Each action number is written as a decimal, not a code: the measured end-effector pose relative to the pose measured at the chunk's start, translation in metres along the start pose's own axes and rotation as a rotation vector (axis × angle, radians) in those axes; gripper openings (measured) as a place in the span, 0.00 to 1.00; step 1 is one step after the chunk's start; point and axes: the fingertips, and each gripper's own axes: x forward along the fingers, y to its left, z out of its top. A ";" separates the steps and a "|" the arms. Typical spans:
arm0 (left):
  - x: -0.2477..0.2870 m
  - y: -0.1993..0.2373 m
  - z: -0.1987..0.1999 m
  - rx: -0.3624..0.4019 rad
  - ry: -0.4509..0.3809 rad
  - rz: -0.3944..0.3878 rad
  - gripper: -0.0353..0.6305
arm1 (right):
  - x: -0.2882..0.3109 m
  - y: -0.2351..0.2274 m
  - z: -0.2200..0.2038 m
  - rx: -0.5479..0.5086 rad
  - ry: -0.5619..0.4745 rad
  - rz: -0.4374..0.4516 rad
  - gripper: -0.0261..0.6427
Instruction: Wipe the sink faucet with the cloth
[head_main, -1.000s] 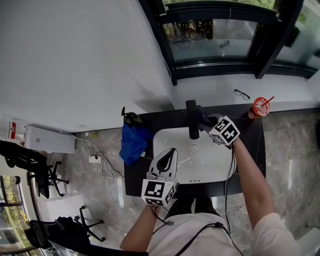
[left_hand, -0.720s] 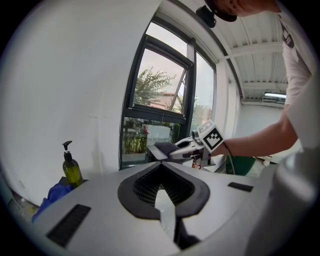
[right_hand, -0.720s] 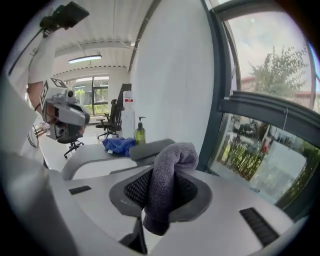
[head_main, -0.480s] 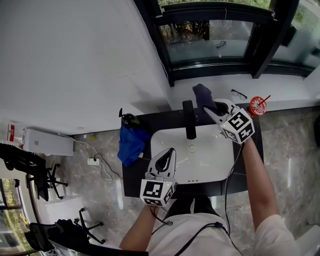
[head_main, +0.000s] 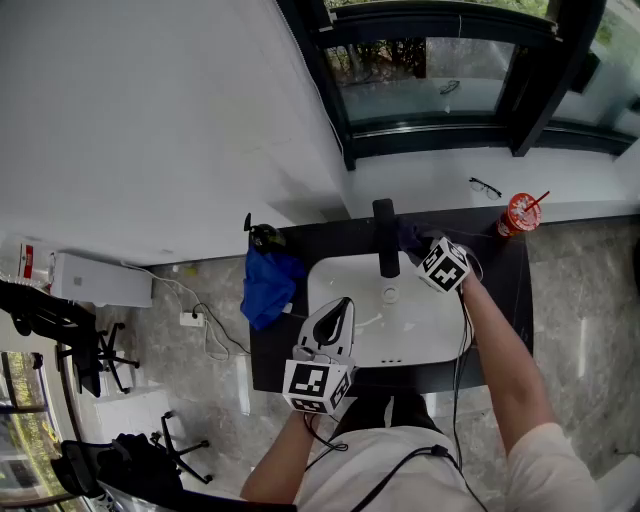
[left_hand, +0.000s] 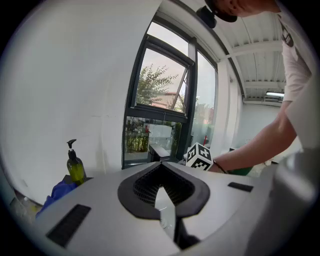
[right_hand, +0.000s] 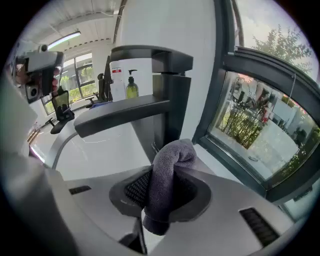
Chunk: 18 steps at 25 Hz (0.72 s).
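Looking down from the head view: one black counter holding one white sink, with one dark faucet at the sink's back edge, in the middle of the frame. There are two grippers.

The left gripper hangs over the sink's front left edge. Its claw is pressed together with nothing in it.

The right gripper sits just right of the faucet. Its claw pinches one grey cloth, which lies right beside the faucet's column. Whether the two touch is unclear.

Also on the counter are one blue cloth and one soap bottle at the left end, and one red cup with a straw at the right end. One pair of glasses rests on the windowsill above.

Only the right gripper view shows the grip closely. The cloth stands up in a folded hump between the closed jaws, with the faucet directly behind it and its spout reaching left.

Only the left gripper view shows the soap bottle from the side, olive green with a black pump.

Half a second ago the right gripper was raised higher and further right, toward the windowsill, with the cloth above the faucet's top. Now it is lower and closer in. The left gripper has not moved.
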 end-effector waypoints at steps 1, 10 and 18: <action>0.000 0.001 0.000 0.001 0.001 0.002 0.05 | 0.002 0.003 0.002 -0.017 -0.003 0.004 0.16; 0.002 0.001 0.003 0.004 -0.008 0.001 0.05 | -0.039 -0.004 0.054 -0.164 -0.165 -0.011 0.16; 0.006 -0.007 0.010 0.002 -0.022 -0.013 0.05 | -0.124 -0.025 0.116 -0.178 -0.417 -0.116 0.16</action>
